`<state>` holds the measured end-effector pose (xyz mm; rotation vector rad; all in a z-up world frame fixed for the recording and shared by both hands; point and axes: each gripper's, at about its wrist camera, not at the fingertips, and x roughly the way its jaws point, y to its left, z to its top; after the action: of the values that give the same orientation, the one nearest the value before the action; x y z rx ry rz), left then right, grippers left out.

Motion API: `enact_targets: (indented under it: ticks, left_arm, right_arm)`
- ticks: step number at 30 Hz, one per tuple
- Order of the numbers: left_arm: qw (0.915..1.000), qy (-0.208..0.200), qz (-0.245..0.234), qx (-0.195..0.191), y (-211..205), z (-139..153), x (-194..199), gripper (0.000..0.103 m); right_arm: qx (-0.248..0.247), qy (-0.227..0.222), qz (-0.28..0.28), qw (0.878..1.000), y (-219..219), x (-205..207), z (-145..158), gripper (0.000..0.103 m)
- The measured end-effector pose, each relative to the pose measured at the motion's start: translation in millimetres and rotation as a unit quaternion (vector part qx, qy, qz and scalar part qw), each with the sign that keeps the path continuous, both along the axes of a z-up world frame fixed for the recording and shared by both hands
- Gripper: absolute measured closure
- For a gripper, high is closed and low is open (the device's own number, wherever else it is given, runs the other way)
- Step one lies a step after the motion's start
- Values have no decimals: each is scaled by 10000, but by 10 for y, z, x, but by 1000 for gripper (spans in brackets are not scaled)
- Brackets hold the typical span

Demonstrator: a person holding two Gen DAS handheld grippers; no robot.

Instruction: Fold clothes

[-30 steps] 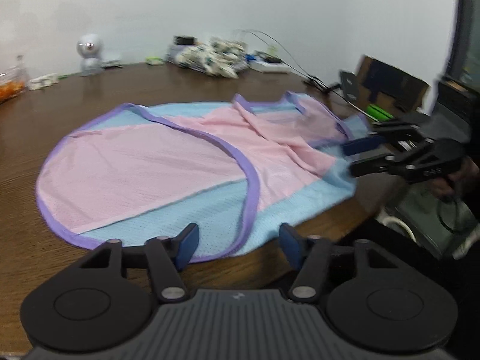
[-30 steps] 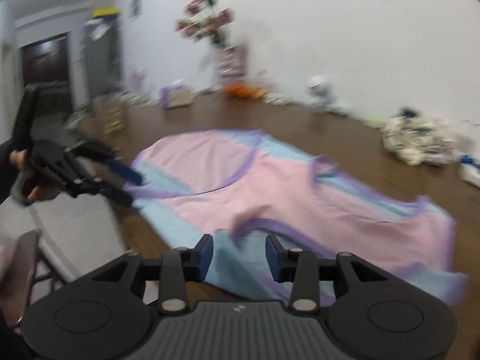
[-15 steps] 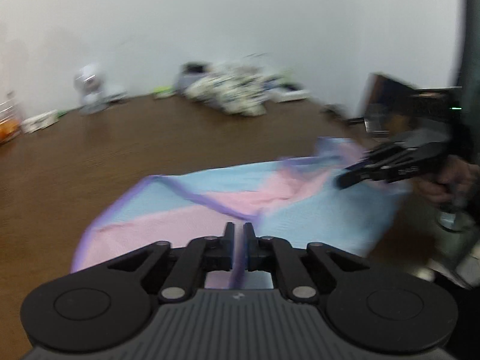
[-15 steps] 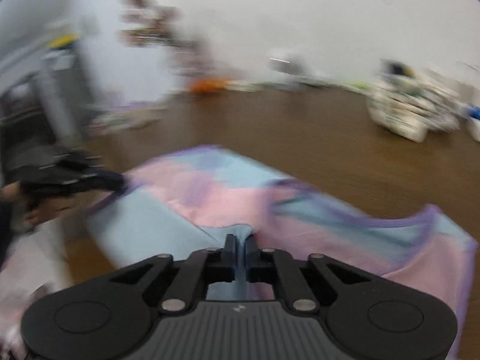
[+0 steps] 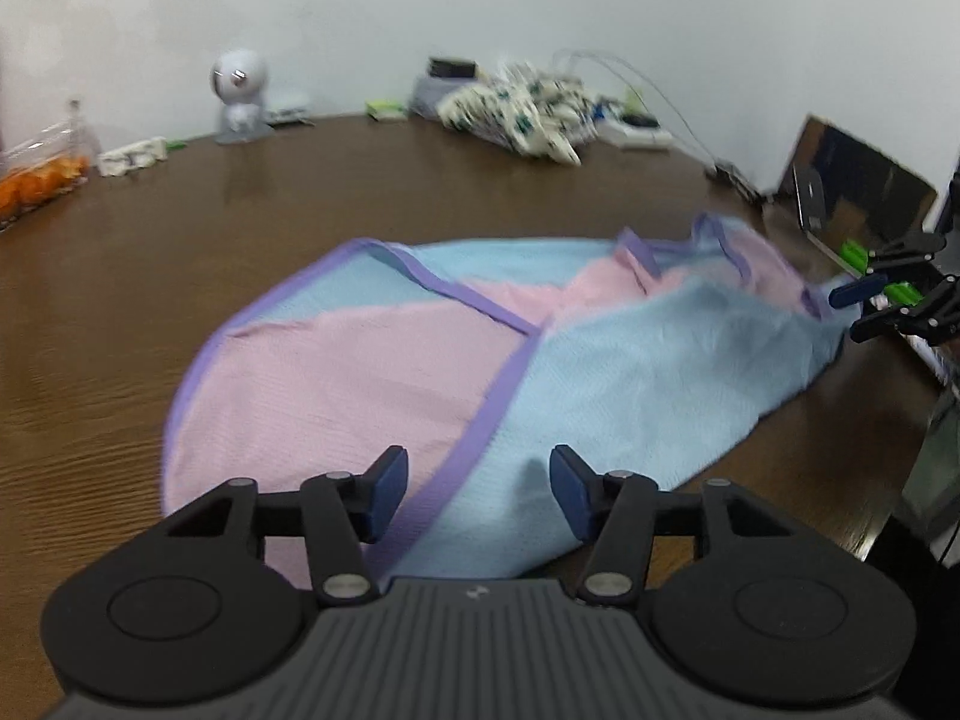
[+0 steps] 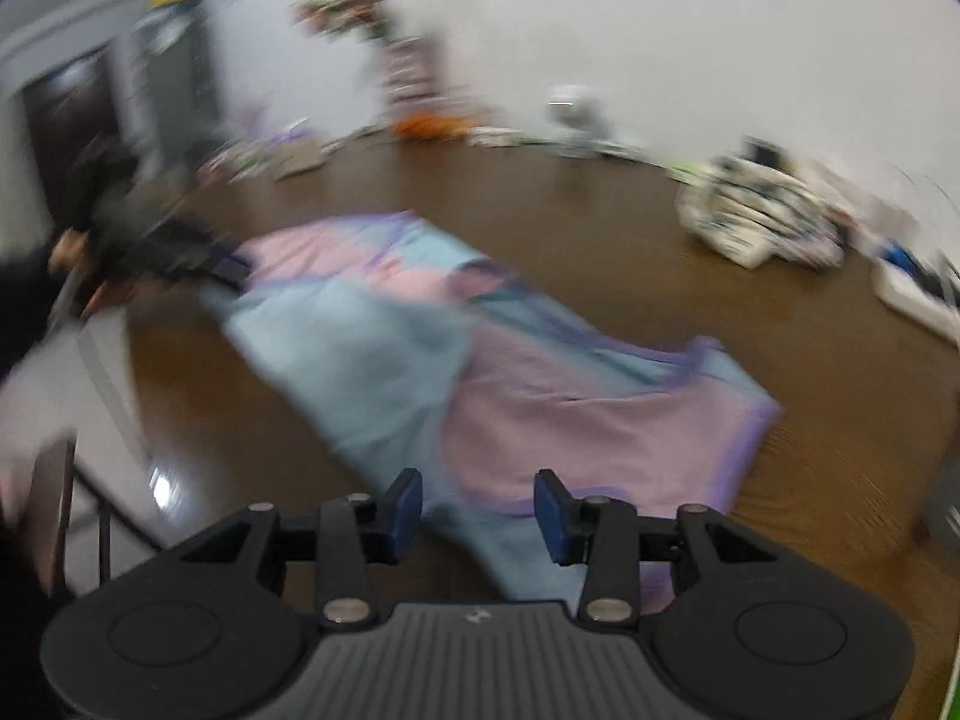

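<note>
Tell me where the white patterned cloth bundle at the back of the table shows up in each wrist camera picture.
Left wrist view: the bundle lies at the top, just right of centre, near the wall.
Right wrist view: the bundle lies at the right, above the middle, blurred.
Shared landmark: the pink and blue garment lies spread on the brown table in front of the bundle in both views.

Folded garment [image 5: 384, 384], left gripper [image 5: 477, 489] jaws just opened
</note>
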<state>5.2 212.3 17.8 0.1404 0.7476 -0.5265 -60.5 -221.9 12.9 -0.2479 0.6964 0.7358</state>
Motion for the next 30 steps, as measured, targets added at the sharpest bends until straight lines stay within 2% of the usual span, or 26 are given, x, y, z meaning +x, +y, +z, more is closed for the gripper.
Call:
enact_targets:
  ticks: [1, 3, 5, 7, 9, 10, 11, 12, 13, 14, 16, 17, 19, 20, 21, 24, 25, 26, 27, 28, 29, 30]
  left_arm:
    - [9999, -15, 6, 107, -24, -22, 9, 62]
    - [9997, -19, 111, 196, -23, -35, 34, 74]
    - [9996, 36, 241, 174, 8, -29, 55, 82]
    - [9993, 50, 317, 181, 27, -9, 53, 82]
    - [9991, 43, 409, 116, 55, 72, 51, 81]
    - [9990, 11, 445, 69, 82, 161, 63, 80]
    - [9988, -22, 482, 22, 109, 249, 75, 75]
    - [9988, -121, 471, 89, 117, 361, 112, 64]
    - [9984, -281, 402, 274, 101, 481, 187, 59]
    - [9977, -417, 301, 443, 77, 578, 295, 52]
    - [9982, -354, 83, 485, 34, 676, 672, 40]
    - [9992, -193, -4, 362, 17, 682, 898, 37]
    - [9998, 213, 34, 19, -33, 559, 1363, 38]
    - [9995, 320, 71, 10, -74, 484, 1533, 43]
    - [9992, 382, 77, 24, -112, 412, 1671, 45]
    - [9990, 456, 13, 32, -176, 236, 1929, 48]
    - [9986, 518, -38, 34, -189, 189, 1975, 49]
    - [9982, 585, -97, 63, -209, 148, 2013, 55]
    - [9977, 644, -157, 123, -230, 116, 2036, 66]
    - [9975, 664, -211, 153, -231, 104, 2040, 74]
    - [9974, 669, -246, 139, -217, 108, 2032, 96]
    - [9972, 686, -263, 116, -200, 113, 2023, 98]
  right_arm:
    - [-27, 17, 20, 10000, 22, 4, -22, 83]
    - [0, 159, -137, 9998, 19, 84, -59, 102]
    - [246, 327, -499, 9979, -75, 205, -37, 102]
    - [186, 431, -646, 9968, -140, 271, -13, 99]
    - [-19, 418, -626, 9972, -146, 288, 29, 91]
    - [-203, 319, -500, 9980, -101, 262, 67, 81]
    - [-305, 134, -359, 9988, -55, 243, 143, 74]
    - [-268, 27, -243, 9993, -3, 325, 233, 64]
    - [-191, -40, -137, 9997, 50, 442, 323, 62]
    - [-114, -107, -32, 9999, 104, 558, 413, 62]
    - [76, -97, 219, 9997, 249, 890, 543, 62]
    - [137, 32, 340, 9993, 351, 1121, 535, 63]
    - [71, 446, 504, 9977, 618, 1588, 421, 67]
    - [-39, 630, 468, 9969, 742, 1776, 351, 69]
    - [-173, 802, 391, 9959, 860, 1947, 278, 77]
    - [-416, 966, 487, 9933, 1030, 2105, 128, 78]
    - [-445, 1017, 561, 9922, 1065, 2124, 84, 82]
    - [-452, 1054, 616, 9915, 1078, 2124, 49, 87]
    - [-479, 1038, 670, 9912, 1080, 2104, 23, 92]
    - [-485, 1005, 700, 9913, 1074, 2097, 8, 92]
    - [-482, 973, 720, 9915, 1064, 2096, -3, 93]
    - [-478, 941, 740, 9917, 1054, 2094, -14, 95]
